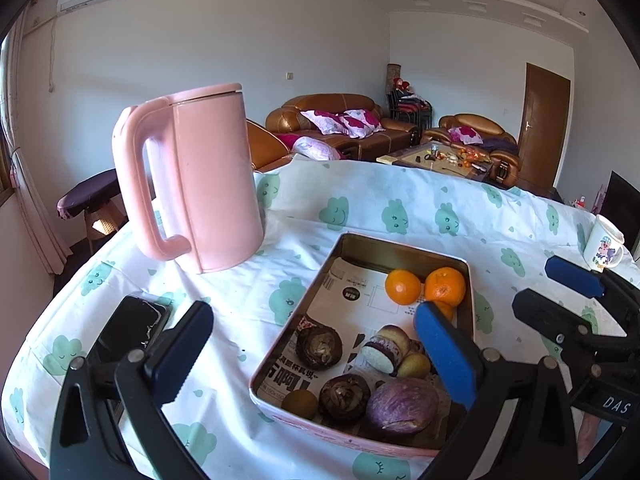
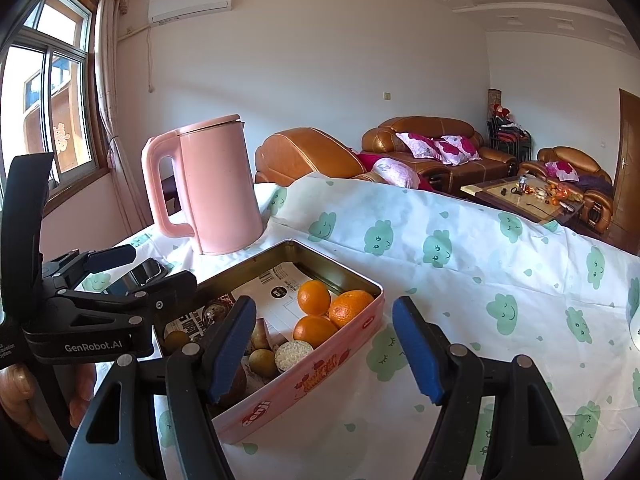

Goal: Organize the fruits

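Pink tin [image 2: 304, 380] holding oranges [image 2: 314, 297] — left gripper [image 1: 316, 344] fingers released, right gripper [image 2: 324, 344] fingers released, both empty.

Three oranges [image 2: 314, 297] are counted in one tin tray [image 1: 472, 300], along with two dark taro-like roots [image 1: 319, 347], one purple round vegetable [image 1: 402, 406] and one cut purple-skinned piece [image 1: 384, 347]. One pink kettle [image 1: 200, 176], one black phone [image 1: 132, 330] and one printed mug [image 1: 604, 248] are seen on the table [image 1: 400, 208].
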{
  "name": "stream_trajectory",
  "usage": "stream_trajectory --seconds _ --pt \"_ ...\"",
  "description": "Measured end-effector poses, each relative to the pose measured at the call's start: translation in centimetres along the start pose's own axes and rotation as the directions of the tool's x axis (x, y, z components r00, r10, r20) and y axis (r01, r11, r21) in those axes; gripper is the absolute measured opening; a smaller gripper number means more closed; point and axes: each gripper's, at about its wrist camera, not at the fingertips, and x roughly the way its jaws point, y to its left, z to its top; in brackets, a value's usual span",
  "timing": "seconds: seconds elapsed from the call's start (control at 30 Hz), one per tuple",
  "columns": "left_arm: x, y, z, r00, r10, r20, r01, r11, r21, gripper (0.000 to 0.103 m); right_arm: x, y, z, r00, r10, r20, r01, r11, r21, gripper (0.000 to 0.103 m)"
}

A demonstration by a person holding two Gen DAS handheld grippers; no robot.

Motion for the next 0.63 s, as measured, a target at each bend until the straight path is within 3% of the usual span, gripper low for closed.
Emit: stream_trajectory --seconds 0.43,0.63 --pt "0.4 0.0 0.2 0.999 -0.024 -0.032 0.024 1.000 -0.004 0.103 -0.5 0.0 -0.3 1.000 -0.013 0.007 0.013 1.000 -0.023 0.072" --pt "-0.5 -0.9 0.4 0.999 -0.043 -0.002 0.043 0.999 0.001 0.103 -1.4 -0.7 -0.7 1.000 -0.023 0.008 0.023 1.000 -0.014 0.072"
